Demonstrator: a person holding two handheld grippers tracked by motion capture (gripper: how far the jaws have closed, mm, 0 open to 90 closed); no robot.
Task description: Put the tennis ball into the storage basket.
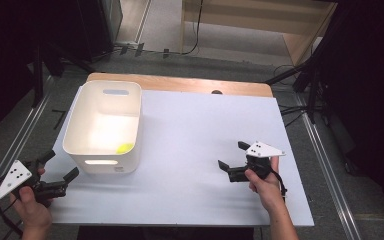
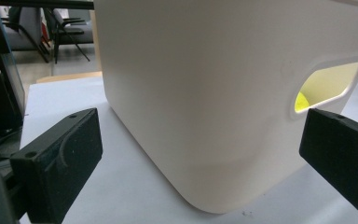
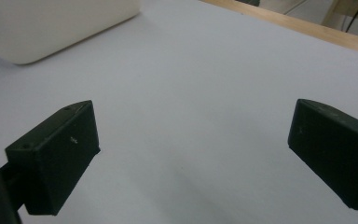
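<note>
At the near left corner of the white rectangular surface (image 1: 190, 150), the person's left hand (image 1: 30, 207) holds the left tongs (image 1: 59, 166) low, jaws apart, empty, aimed at the near corner of the white plastic bin with handle slots (image 1: 87, 150). The bin's long axis runs away from the person; a small yellow-green object (image 1: 125, 148) lies inside near its front wall. Well apart at the right, the right hand (image 1: 265, 185) holds the right tongs (image 1: 233, 156) pointing leftward, jaws apart, empty.
</note>
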